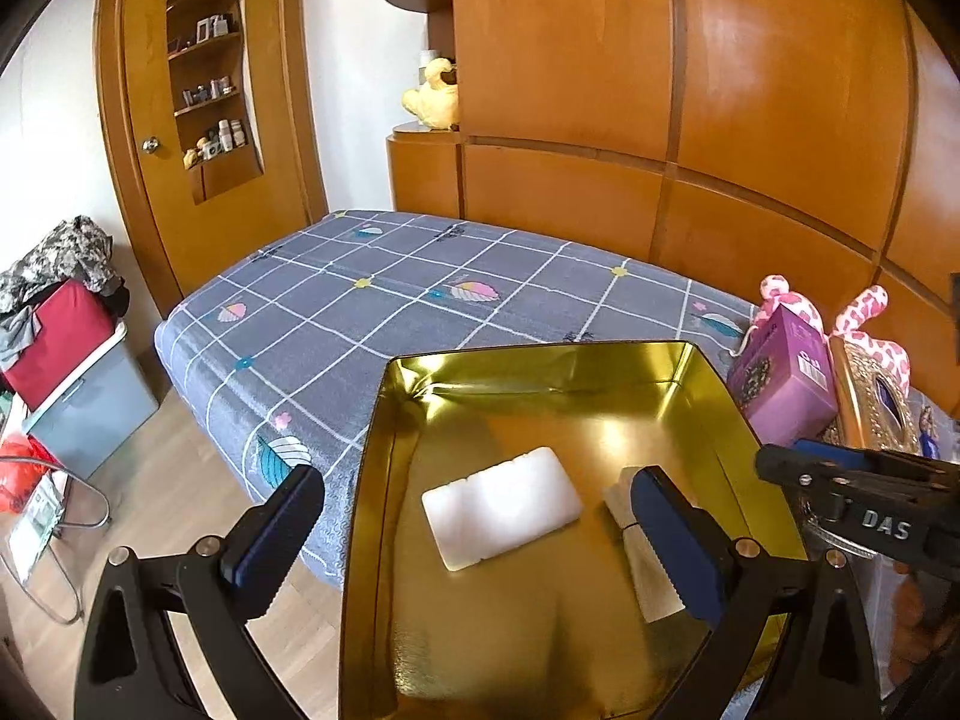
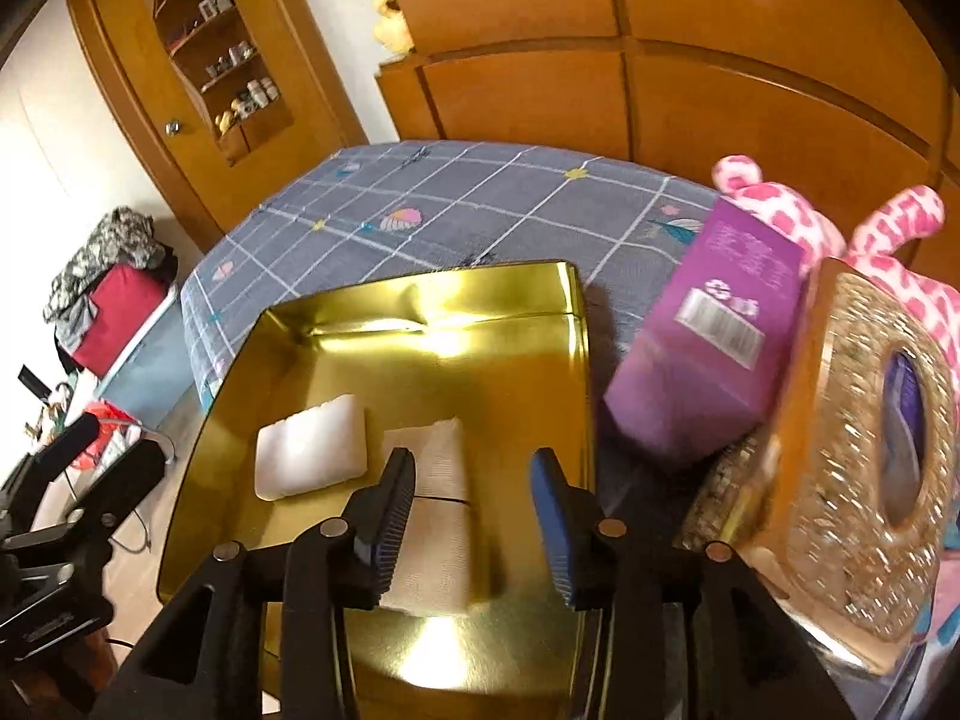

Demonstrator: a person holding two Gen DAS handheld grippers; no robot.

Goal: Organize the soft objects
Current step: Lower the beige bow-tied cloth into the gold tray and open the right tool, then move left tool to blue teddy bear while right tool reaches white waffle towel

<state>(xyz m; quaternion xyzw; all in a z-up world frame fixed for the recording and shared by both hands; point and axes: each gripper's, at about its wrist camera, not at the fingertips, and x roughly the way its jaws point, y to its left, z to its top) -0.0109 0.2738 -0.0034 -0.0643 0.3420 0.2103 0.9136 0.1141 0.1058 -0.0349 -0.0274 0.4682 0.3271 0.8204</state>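
Observation:
A gold metal tin point(image 1: 540, 360) point(image 2: 312, 324) sits open on the corner of the bed. Inside lie a white sponge block point(image 1: 503, 507) point(image 2: 311, 447) and a pale folded cloth point(image 1: 645, 564) point(image 2: 432, 516) to its right. My left gripper point(image 1: 480, 534) is open and empty; its fingers straddle the tin's left wall above the sponge. My right gripper point(image 2: 474, 522) is open and empty above the cloth; it also shows in the left wrist view point(image 1: 852, 480). A pink spotted plush toy point(image 2: 828, 222) point(image 1: 864, 330) lies behind the boxes on the right.
A purple box point(image 2: 714, 330) point(image 1: 780, 378) and a glittery gold tissue box point(image 2: 864, 480) point(image 1: 870, 402) stand right of the tin. The grey checked bed sheet point(image 1: 390, 288) stretches behind. Wooden wardrobe behind; storage bin with clothes point(image 1: 66, 348) on the floor at left.

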